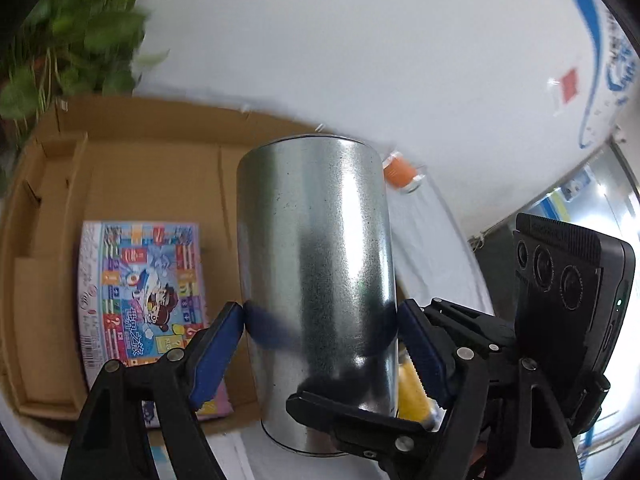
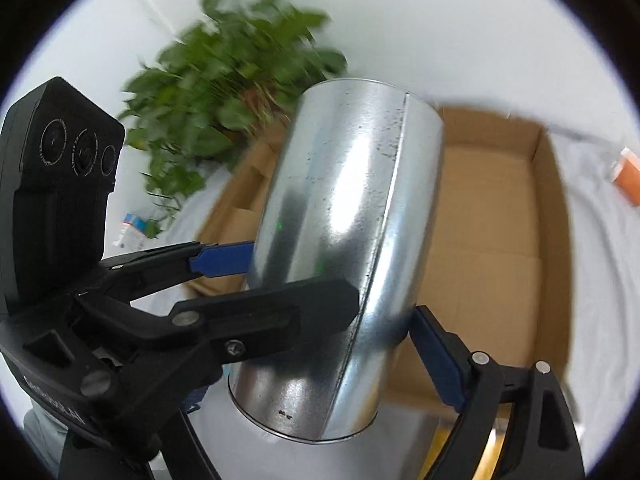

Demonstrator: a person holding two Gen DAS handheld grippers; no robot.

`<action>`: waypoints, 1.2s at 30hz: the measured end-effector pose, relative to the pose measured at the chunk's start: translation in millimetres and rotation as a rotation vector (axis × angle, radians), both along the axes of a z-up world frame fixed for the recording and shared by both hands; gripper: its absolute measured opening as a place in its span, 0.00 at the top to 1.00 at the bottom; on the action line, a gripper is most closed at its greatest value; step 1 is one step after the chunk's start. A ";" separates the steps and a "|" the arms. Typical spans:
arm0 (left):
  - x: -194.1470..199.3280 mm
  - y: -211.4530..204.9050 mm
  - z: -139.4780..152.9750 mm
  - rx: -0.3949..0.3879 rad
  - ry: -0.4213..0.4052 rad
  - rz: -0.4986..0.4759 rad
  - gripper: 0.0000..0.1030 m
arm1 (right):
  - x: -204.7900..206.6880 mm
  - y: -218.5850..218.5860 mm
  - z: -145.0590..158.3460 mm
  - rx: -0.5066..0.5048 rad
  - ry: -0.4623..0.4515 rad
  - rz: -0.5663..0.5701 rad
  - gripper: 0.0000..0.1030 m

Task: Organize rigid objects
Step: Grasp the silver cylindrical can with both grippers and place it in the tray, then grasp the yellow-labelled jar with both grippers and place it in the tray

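A shiny metal can [image 1: 316,264] is held in the air above a shallow cardboard box [image 1: 132,176]. My left gripper [image 1: 322,320] is shut on the can, with blue pads on its two sides. My right gripper [image 2: 332,292] also grips the same can [image 2: 344,216]; its right blue pad [image 2: 436,356] presses the can's lower side. The other gripper's fingers [image 2: 224,260] reach in from the left and clamp the can too. A colourful board-game box [image 1: 140,300] lies flat inside the cardboard box.
A leafy green plant [image 2: 236,72] stands behind the box's far corner. An orange-capped item [image 1: 400,174] lies on the white cloth [image 2: 600,260] right of the box. A yellow object [image 1: 412,392] sits below the can. The box floor [image 2: 488,240] is partly bare.
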State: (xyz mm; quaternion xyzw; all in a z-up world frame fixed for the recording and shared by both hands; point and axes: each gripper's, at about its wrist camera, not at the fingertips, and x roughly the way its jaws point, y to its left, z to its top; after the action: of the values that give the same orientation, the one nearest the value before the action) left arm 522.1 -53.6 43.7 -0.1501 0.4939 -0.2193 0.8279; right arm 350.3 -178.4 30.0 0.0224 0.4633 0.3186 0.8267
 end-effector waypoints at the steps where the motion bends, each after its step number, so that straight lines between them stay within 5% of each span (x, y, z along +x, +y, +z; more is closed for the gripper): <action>1: 10.1 1.0 -16.5 0.003 0.045 0.006 0.26 | 10.0 1.5 -13.9 -0.006 0.032 0.001 0.15; 5: 28.2 2.7 -67.6 0.044 0.178 0.024 0.25 | 34.1 13.5 -74.1 -0.065 0.177 -0.022 0.15; 8: 24.0 10.5 -66.3 0.043 0.164 0.042 0.27 | 31.5 21.5 -97.3 -0.077 0.226 -0.032 0.14; 11: 2.8 20.1 -42.6 0.102 0.073 0.062 0.26 | 13.2 12.4 -78.7 -0.072 0.172 -0.035 0.14; 16: -60.1 22.1 -12.3 0.052 -0.026 0.006 0.19 | -38.4 -61.5 -26.1 -0.018 0.004 -0.084 0.14; 21: -90.7 -12.3 -39.6 -0.104 0.068 -0.118 0.15 | -63.2 -136.4 -56.8 -0.071 0.067 -0.284 0.15; 24: -87.6 -33.2 -59.9 -0.124 0.113 -0.143 0.15 | -68.1 -123.4 -90.5 -0.064 0.159 -0.218 0.20; 26: -78.7 -39.4 -74.2 -0.148 0.175 -0.141 0.15 | -71.8 -98.4 -100.2 -0.111 0.139 -0.197 0.19; 31: -69.9 -37.3 -93.8 -0.161 0.232 -0.115 0.18 | -86.8 -43.8 -109.4 -0.040 0.173 -0.055 0.17; 36: -76.7 -37.6 -45.1 -0.080 0.081 -0.104 0.25 | -99.4 -23.2 -104.8 -0.001 0.163 -0.070 0.17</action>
State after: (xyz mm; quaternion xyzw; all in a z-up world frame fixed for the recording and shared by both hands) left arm 445.4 -91.2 -1.4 -0.1660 0.5251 -0.2751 0.7881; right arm 250.9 -201.6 -74.8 0.0640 0.5283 0.2861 0.7968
